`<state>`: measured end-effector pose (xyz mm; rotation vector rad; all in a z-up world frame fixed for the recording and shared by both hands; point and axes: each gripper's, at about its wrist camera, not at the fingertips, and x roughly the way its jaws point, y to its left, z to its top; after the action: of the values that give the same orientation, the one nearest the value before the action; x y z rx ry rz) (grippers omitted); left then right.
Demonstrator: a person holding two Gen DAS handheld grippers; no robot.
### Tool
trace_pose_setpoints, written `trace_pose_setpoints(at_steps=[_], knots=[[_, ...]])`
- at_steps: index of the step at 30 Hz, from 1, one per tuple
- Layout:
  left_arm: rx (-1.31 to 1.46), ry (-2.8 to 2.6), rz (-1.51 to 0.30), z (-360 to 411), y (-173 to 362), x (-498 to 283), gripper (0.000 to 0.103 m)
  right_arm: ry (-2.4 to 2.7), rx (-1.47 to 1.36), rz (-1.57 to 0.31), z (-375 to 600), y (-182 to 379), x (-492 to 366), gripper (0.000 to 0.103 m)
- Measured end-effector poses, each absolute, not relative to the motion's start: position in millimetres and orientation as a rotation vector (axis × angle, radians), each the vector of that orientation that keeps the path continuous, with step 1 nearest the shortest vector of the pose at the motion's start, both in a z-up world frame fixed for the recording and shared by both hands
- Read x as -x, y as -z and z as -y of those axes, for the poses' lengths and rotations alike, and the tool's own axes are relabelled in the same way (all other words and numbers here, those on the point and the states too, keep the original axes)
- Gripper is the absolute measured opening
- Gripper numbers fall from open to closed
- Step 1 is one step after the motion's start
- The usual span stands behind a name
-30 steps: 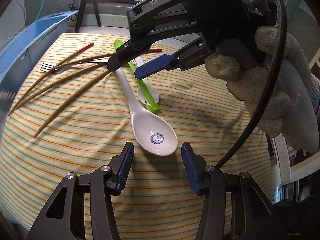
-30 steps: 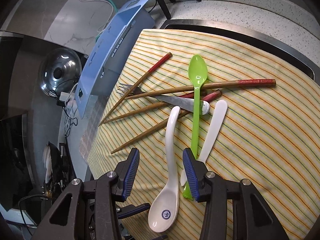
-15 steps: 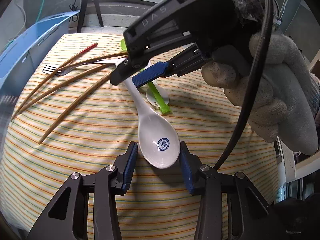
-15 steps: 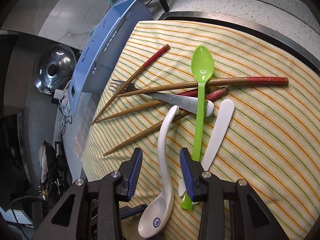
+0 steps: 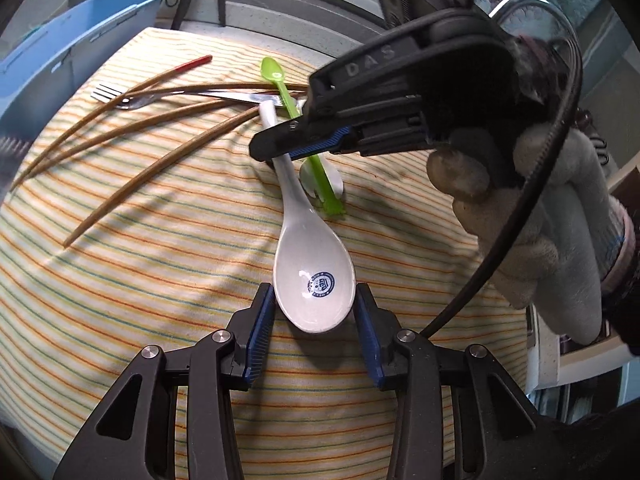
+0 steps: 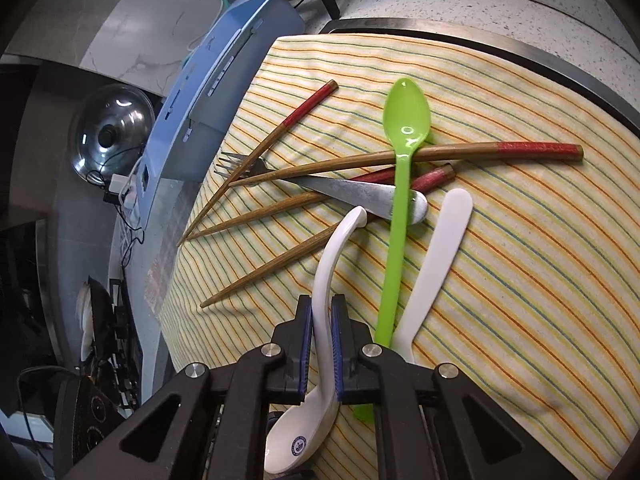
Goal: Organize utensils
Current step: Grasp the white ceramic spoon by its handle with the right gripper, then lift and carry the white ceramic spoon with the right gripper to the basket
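A white soup spoon (image 5: 312, 276) with a blue emblem lies on the striped cloth (image 5: 120, 280). Its bowl sits between the pads of my left gripper (image 5: 314, 320); the jaws are closing and both pads touch the bowl's sides. My right gripper (image 6: 322, 316) is shut on the same white soup spoon (image 6: 336, 248), on its curved handle, and shows in the left wrist view as the right gripper (image 5: 280, 150). Beside the handle lie a green spoon (image 6: 404, 136) and a second white spoon (image 6: 444, 248).
Beyond the spoons, a steel fork (image 6: 360, 196) and several red-tipped chopsticks (image 6: 280, 140) cross each other. A blue bin (image 6: 224, 72) stands past the cloth's left edge. A gloved hand (image 5: 540, 220) holds the right gripper. A dark metal rim (image 6: 520, 56) borders the cloth at the back.
The right jaws came together onto the white spoon's handle. The left gripper moved forward around the bowl and its jaws narrowed until the pads met the bowl's sides.
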<state>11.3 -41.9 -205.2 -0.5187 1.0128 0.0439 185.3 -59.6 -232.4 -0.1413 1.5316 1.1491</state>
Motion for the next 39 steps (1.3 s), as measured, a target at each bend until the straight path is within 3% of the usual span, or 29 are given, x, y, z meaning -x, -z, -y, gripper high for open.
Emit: trace_pose_setpoints(at_steps=[17,39], knots=[[0.445,-0.044,-0.949,10.6,166.7,2.7,0.036,-1.161,0.048,-1.485,55.2,202.0,-184.8,0.008],[0.243,-0.073,-0.896,-126.5,131.6,9.4,0.035,-1.193,-0.051,-1.376,-98.5,149.2,-168.2,0.008]])
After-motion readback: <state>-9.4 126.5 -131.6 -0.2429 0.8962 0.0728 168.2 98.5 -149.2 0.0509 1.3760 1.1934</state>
